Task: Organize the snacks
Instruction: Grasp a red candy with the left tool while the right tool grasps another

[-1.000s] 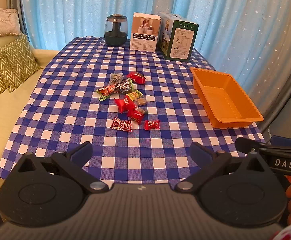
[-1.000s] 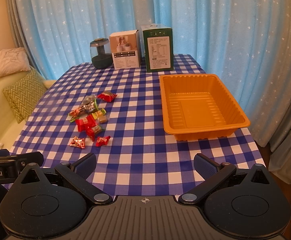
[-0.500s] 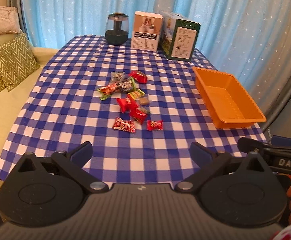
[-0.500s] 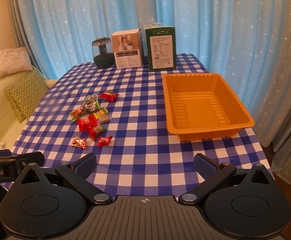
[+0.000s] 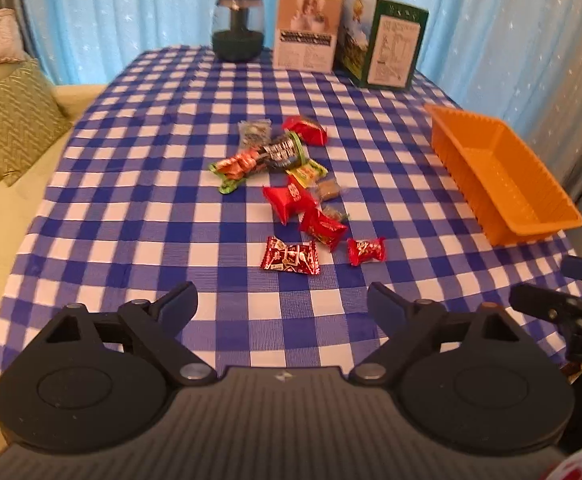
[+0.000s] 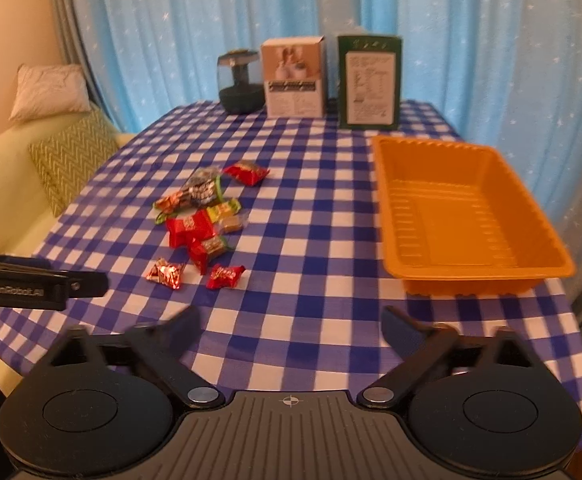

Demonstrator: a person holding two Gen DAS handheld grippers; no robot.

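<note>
The snacks [image 5: 291,184] lie in a loose cluster near the middle of the checked tablecloth [image 5: 131,200]; the orange tray [image 6: 467,216] stands empty to their right, well apart from them. I judge each piece light, soft and crinkly, its glossy film likely slippery. Hold should go across the body of a wrapper, not on the twisted ends, which would probably slide free. The nearest pieces, a red foil candy [image 5: 290,256] and a smaller red candy [image 5: 366,250], lie clear of the pile and look easiest to take first.

My left gripper [image 5: 283,304] and right gripper [image 6: 291,328] both have jaws closing from wide, with nothing between them.

Compared with a second ago, both jaws stand narrower, and the cluster and tray appear larger and closer in both views
</note>
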